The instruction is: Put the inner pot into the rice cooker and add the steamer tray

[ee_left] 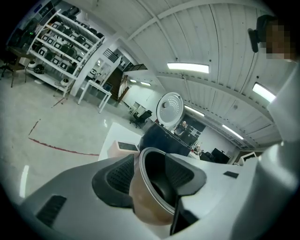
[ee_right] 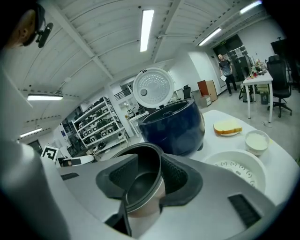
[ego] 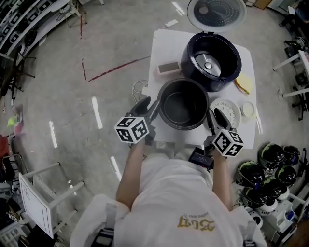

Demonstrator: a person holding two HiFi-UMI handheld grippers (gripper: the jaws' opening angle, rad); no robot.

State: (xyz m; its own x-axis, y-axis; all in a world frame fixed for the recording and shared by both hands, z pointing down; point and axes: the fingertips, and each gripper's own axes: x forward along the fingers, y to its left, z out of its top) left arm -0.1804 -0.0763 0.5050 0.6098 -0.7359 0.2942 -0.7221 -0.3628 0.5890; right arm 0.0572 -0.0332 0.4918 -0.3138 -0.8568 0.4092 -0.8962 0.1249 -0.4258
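Note:
The dark inner pot (ego: 183, 103) stands on the white table (ego: 164, 43), in front of the open navy rice cooker (ego: 211, 60). My left gripper (ego: 147, 107) is at the pot's left rim and my right gripper (ego: 216, 118) at its right rim. In the left gripper view the rim of the pot (ee_left: 150, 206) runs between the jaws of the left gripper (ee_left: 154, 173), which look open. The right gripper view shows the pot (ee_right: 143, 187) between the jaws of the right gripper (ee_right: 150, 178), with a gap beside the inner pad. The white steamer tray (ego: 227, 112) lies right of the pot.
A small white bowl (ego: 248, 109) and a yellow sponge-like piece (ego: 245, 83) lie at the table's right edge. A flat box (ego: 168, 67) sits left of the cooker, whose lid (ego: 216, 12) stands raised. Several cookers (ego: 270, 159) sit on the floor to the right.

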